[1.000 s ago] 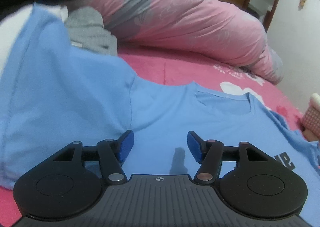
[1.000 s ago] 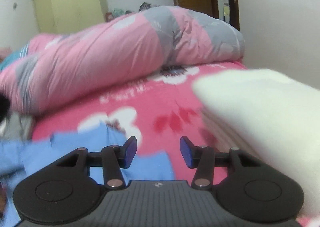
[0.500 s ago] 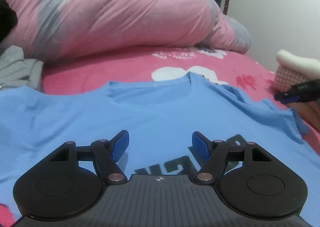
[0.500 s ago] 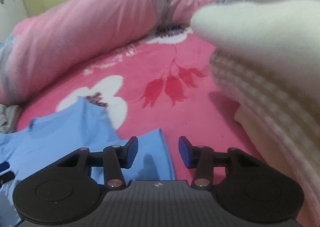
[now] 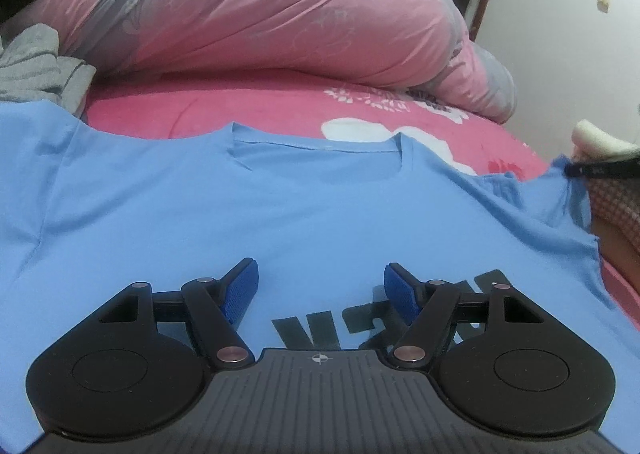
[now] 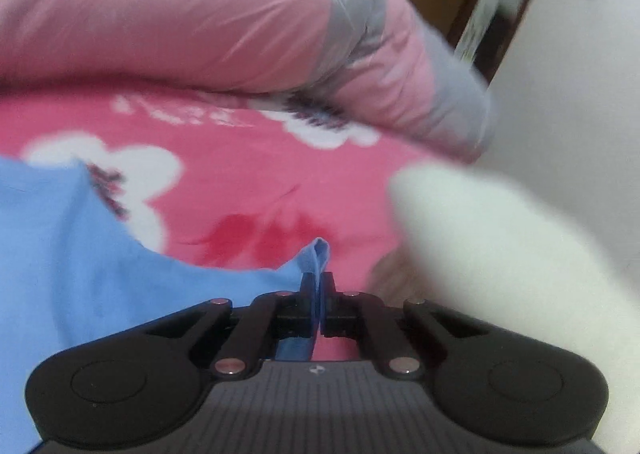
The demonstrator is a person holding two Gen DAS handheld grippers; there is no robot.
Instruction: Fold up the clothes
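Observation:
A light blue T-shirt (image 5: 304, 205) with dark letters lies spread on the pink bed, its collar toward the quilt. Over its chest hovers my left gripper (image 5: 320, 290), open, with nothing between its blue pads. In the right wrist view my right gripper (image 6: 319, 286) is shut on the edge of the shirt's sleeve (image 6: 320, 254), a fold of blue cloth sticking up between the pads. From the left wrist view the right gripper (image 5: 600, 169) shows at the far right, pinching that sleeve tip.
A rolled pink and grey quilt (image 5: 260, 9) lies along the back of the bed. Grey clothes (image 5: 36, 69) sit at the back left. A white pillow (image 6: 500, 254) and checked cloth (image 5: 616, 205) lie on the right, next to the wall.
My right gripper dropped toward the sleeve and shut on its edge; half a second ago it stood open above it. My left gripper swung right over the shirt, then settled over its chest.

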